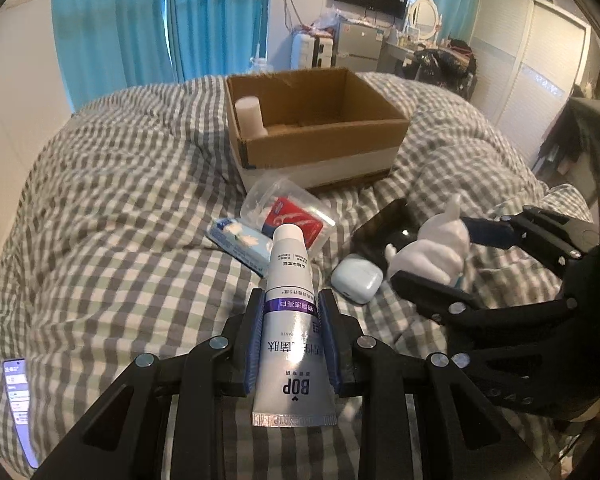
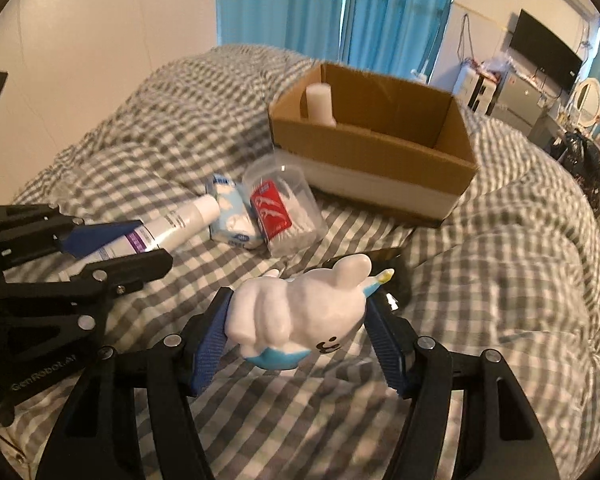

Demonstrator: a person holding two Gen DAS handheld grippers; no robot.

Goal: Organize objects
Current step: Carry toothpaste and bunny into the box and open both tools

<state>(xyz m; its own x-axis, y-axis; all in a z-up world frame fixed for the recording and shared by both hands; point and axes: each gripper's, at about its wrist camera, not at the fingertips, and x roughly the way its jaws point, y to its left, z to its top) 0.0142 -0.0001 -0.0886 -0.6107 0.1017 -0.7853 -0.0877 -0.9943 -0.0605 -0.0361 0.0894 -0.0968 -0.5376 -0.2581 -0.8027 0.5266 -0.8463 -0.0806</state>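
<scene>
Open cardboard box (image 1: 316,120) toward the far edge of the bed (image 1: 100,216), brown corrugated walls with a white band along the near side; inside, against its left wall, one white cylindrical bottle (image 1: 250,116), upright. Just in front of the box, lying on the checked grey-and-white quilt: a clear plastic tub (image 1: 288,212) on its side, filled with cotton swabs and bearing a red label; touching it, a soft blue-and-white tissue packet (image 1: 240,244). Nearer the right edge, a smooth pale-blue rounded case (image 1: 356,278) beside a glossy black phone (image 1: 384,232). Left gripper (image 1: 292,344) clamped narrow on a silvery toothpaste tube (image 1: 290,320), white cap pointing toward the box. Right gripper (image 2: 296,320) pressed at medium width against a glossy white-and-blue rabbit-shaped figure (image 2: 300,312), held above the quilt.
</scene>
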